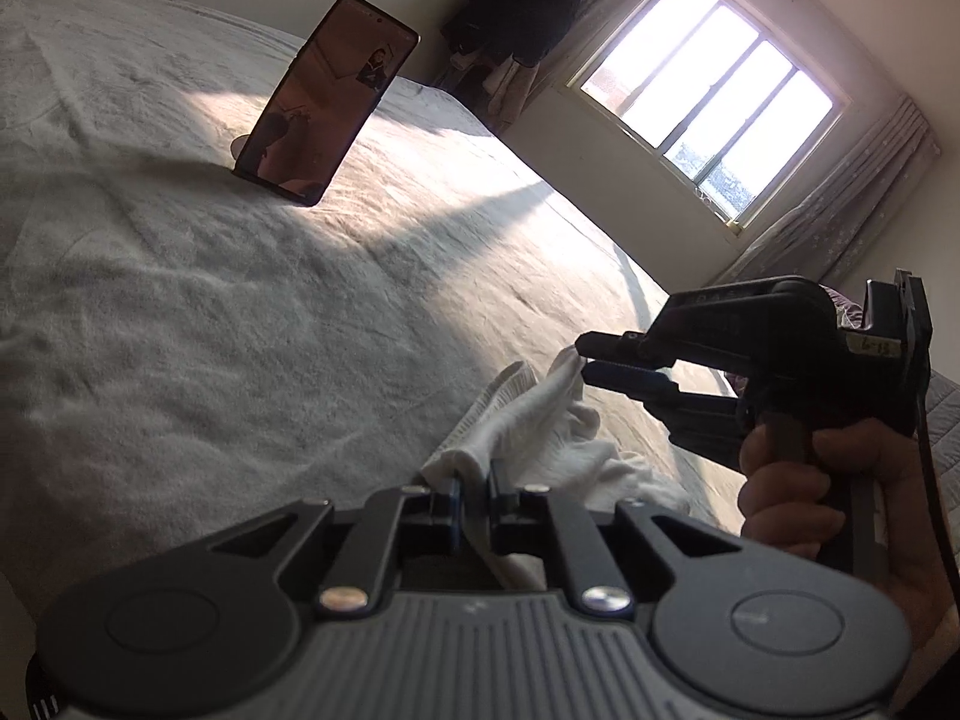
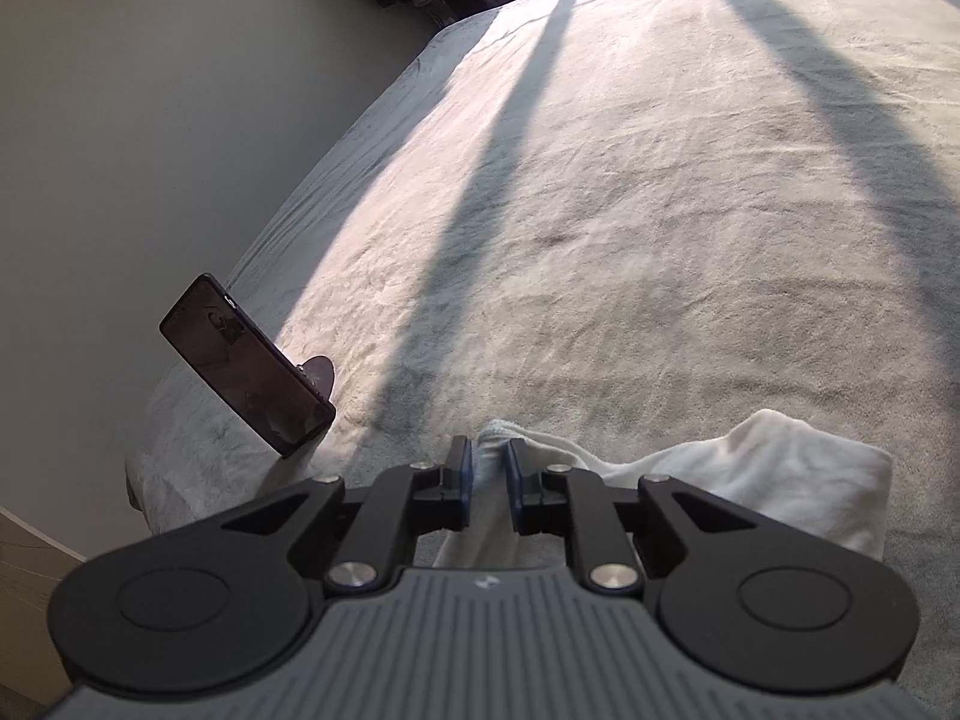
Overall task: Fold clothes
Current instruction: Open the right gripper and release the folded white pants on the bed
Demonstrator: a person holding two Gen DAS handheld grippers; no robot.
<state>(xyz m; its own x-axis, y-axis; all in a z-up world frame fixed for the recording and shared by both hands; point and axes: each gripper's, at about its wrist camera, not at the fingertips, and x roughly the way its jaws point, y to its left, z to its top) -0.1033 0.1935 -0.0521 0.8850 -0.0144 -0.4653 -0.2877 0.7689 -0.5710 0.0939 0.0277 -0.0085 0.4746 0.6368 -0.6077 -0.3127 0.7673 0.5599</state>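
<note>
Left gripper (image 1: 474,495), low in the frame's centre, is clenched on a fold of the small white ribbed cotton garment (image 1: 540,426); the right gripper (image 1: 585,360), at the right edge, pinches the garment's far corner, its jaws nearly closed on cloth; in its own view the right gripper (image 2: 487,468) has white fabric running between its pads. The garment lies bunched on the pale grey textured bedspread (image 1: 240,312), lower centre; a black smartphone (image 1: 324,102) stands propped at upper left. Risk, as I judge it: thin cloth could slip from either pinch if the grippers pull apart unevenly, leaving a crooked crease; a wide sweep could topple the phone.
</note>
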